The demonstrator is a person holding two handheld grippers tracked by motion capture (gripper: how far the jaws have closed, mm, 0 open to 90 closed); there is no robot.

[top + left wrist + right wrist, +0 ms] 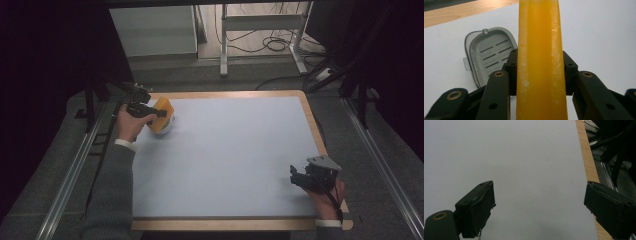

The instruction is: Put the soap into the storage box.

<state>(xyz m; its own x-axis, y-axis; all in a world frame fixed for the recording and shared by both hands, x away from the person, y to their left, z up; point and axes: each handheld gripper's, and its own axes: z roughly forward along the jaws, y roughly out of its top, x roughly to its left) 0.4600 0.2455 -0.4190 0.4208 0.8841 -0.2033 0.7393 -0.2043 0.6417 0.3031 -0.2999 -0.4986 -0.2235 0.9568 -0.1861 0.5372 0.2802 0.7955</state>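
Fingers (504,82) around soap bar (540,62), above dish (486,52)

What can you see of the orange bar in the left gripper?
The orange bar is a solid, waxy-looking orange-yellow block, likely soap, with whitish scuffs along its edges. In the left gripper view it stands edge-on between the two black jaws, which press on both its flat sides. In the high view it shows as a slab held by the left gripper at the table's far left corner, over a grey slotted soap dish. Whether it touches the dish cannot be told.
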